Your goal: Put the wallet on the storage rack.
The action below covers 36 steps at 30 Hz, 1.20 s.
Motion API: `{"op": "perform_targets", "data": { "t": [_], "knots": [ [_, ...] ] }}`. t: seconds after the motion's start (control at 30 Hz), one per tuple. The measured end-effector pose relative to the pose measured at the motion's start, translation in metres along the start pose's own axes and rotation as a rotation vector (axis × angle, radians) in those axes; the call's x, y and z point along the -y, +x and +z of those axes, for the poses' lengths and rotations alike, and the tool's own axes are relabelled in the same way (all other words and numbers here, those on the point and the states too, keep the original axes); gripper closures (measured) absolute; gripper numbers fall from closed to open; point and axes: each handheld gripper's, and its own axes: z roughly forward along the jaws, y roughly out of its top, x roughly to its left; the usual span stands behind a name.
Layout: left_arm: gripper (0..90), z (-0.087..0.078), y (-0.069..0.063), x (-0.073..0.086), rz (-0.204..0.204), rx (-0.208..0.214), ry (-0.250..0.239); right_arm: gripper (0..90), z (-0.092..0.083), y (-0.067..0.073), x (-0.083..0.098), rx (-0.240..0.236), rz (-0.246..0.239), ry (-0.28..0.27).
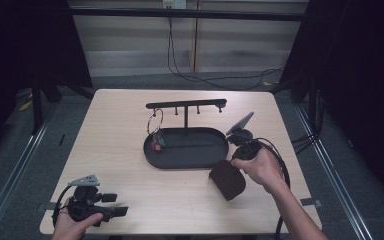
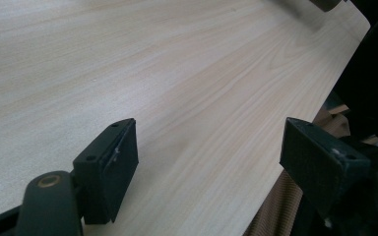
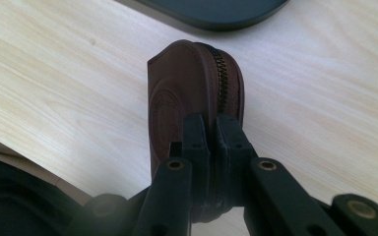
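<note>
Right tongs (image 3: 210, 142) clamped on a brown zippered pouch (image 3: 192, 93), jaws nearly together with only the pouch's edge pinched between them. In the high view, pouch (image 1: 226, 179) held just over the pale wooden desk (image 1: 120, 130), at the near right, close to the rim of a black oval tray (image 1: 186, 148). Right hand (image 1: 262, 167) wrapped round the tongs' body, cable looping beside the wrist. On the tray, a black T-shaped stand (image 1: 186, 106) with small pegs under its bar; a key ring (image 1: 155, 122) hanging from the left end, red and green tags (image 1: 157, 143) dangling down into the tray.

Left tongs (image 1: 122, 204) at the near left corner of the desk, gripped by the left hand (image 1: 72, 222). In the left gripper view, jaws spread wide apart, nothing between them, bare wood grain beneath.
</note>
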Motion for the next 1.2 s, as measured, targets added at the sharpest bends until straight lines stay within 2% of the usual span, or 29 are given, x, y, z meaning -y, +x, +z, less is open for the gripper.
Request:
{"op": "perform_targets", "data": {
  "t": [0.23, 0.3, 0.47, 0.6, 0.77, 1.2],
  "knots": [
    [18.7, 0.0, 0.0, 0.0, 0.003, 0.004, 0.0, 84.0, -0.014, -0.001, -0.002, 0.014, 0.004, -0.01],
    [16.1, 0.0, 0.0, 0.0, 0.018, 0.029, -0.001, 83.9, -0.017, -0.001, -0.003, 0.014, 0.002, -0.018],
    [16.2, -0.001, 0.001, 0.0, 0.013, 0.03, -0.009, 84.0, -0.026, -0.001, -0.005, 0.011, -0.002, -0.035],
    [16.1, -0.002, 0.0, 0.0, 0.035, 0.054, -0.012, 83.9, -0.032, -0.001, -0.008, 0.013, -0.003, -0.048],
    [16.1, -0.001, 0.001, 0.001, 0.039, 0.034, 0.0, 83.9, -0.036, -0.001, -0.014, 0.012, -0.001, -0.059],
    [16.2, -0.001, 0.001, 0.002, 0.045, 0.02, 0.006, 84.0, -0.04, -0.001, -0.031, -0.008, 0.006, -0.085]
  ]
}}
